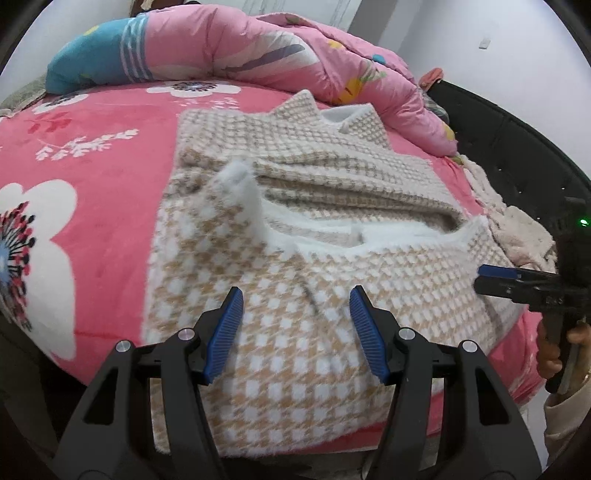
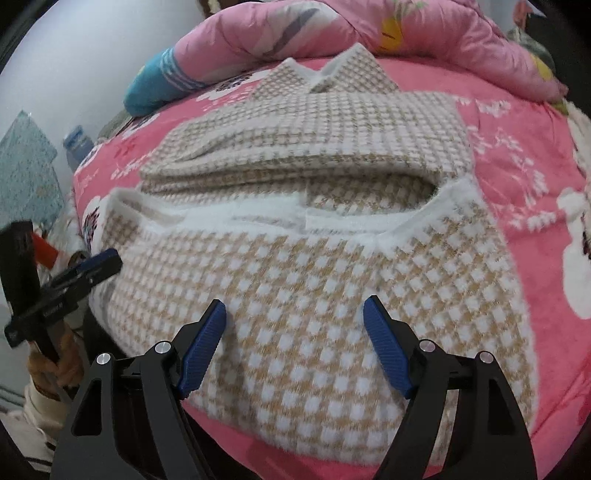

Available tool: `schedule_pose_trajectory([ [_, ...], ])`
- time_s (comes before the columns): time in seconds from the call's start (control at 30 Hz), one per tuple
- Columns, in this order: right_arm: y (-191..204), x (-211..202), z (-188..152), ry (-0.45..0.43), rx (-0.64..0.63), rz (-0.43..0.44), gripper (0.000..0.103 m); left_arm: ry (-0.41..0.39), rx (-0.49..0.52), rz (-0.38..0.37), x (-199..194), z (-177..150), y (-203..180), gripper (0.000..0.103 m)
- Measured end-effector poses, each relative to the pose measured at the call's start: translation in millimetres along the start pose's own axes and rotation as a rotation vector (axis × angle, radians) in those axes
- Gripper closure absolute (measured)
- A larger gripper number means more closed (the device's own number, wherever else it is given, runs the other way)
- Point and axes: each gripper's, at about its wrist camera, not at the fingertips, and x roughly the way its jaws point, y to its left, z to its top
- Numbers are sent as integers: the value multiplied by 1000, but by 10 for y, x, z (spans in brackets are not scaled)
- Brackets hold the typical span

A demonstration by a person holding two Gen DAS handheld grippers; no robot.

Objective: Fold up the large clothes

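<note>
A fuzzy beige-and-white checked garment (image 1: 317, 325) (image 2: 295, 295) lies partly folded on the pink flowered bed sheet (image 1: 103, 177) (image 2: 517, 192). Its near half is laid back toward me, and the white lining edge (image 1: 332, 240) (image 2: 332, 218) shows across the middle. The collar points (image 1: 351, 118) (image 2: 354, 62) lie at the far end. My left gripper (image 1: 295, 291) hovers open just above the near half with nothing between its blue pads. My right gripper (image 2: 295, 302) is also open and empty over the same half. Each gripper shows side-on in the other's view: the right gripper (image 1: 495, 277), the left gripper (image 2: 99, 262).
A bunched pink quilt (image 1: 295, 55) (image 2: 406, 26) with a blue end (image 1: 88, 55) (image 2: 155, 85) lies along the far side. A dark bed frame (image 1: 517, 147) and a pale fluffy cloth (image 1: 517, 236) are on the right. A patterned box (image 2: 26, 173) and a blue bottle (image 2: 75, 144) stand off the left.
</note>
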Motion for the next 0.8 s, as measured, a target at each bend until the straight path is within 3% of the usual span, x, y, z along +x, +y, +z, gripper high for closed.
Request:
schedule_pose_trajectory([
  [0.13,-21,75,12,8,14,-2,28,13,38,-28,73,-1,-143,46],
  [0.27,15,105,21,11,-2,-21,28,30,74,-8,182,-35,-247,46],
  [0.57,24,72,-24,2,-8,-39,28,33,68,6,231,-18,-240,46],
  [0.63,38,86,-31,-1,-14,-51,37,28,68,20,241,-16,-252,47],
  [0.77,100,58,-55,-21,-30,-44,59,20,83,72,249,-16,-273,71],
  [0.8,118,56,-68,-23,-28,-28,70,21,85,75,248,-13,-268,78],
])
